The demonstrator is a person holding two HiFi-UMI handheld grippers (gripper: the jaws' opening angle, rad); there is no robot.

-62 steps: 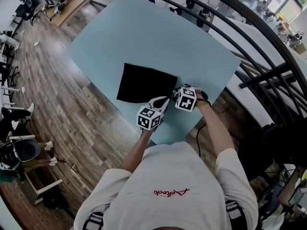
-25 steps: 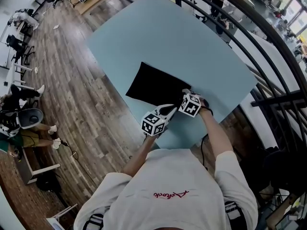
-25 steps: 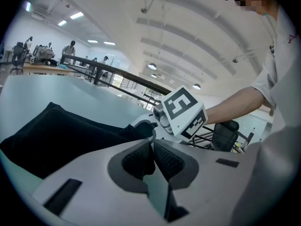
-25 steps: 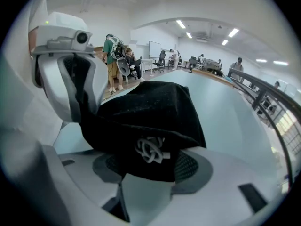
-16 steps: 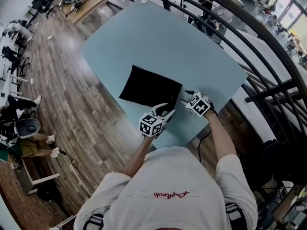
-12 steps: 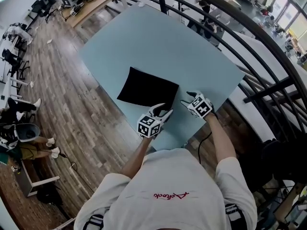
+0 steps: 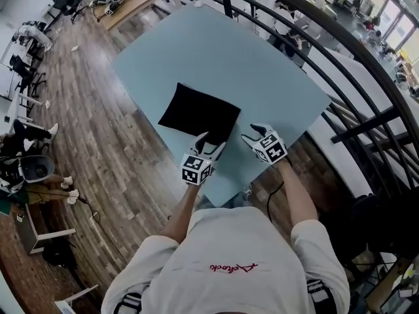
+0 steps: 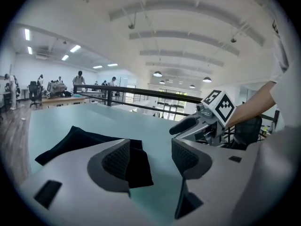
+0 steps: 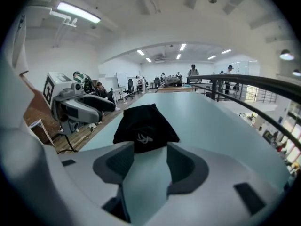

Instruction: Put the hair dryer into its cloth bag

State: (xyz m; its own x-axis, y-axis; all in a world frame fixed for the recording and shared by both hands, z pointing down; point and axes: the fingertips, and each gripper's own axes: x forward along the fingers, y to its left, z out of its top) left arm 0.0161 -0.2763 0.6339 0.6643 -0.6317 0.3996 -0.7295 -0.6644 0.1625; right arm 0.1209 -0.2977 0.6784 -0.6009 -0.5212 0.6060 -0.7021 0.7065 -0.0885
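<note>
My left gripper [image 8: 150,158] is opening wide just over the near corner of the bag [image 7: 196,110], pads off the cloth and nothing pinched. My right gripper [image 9: 150,164] sits beside it over bare table [image 7: 262,70], jaws apart but narrowing a little, with nothing between them. Just ahead, the bag lies humped rather than flat on the table with its logo towards me, and there's no dryer in sight, so I reckon it's inside and both tools hang clear because the cloth needs no holding.
</note>
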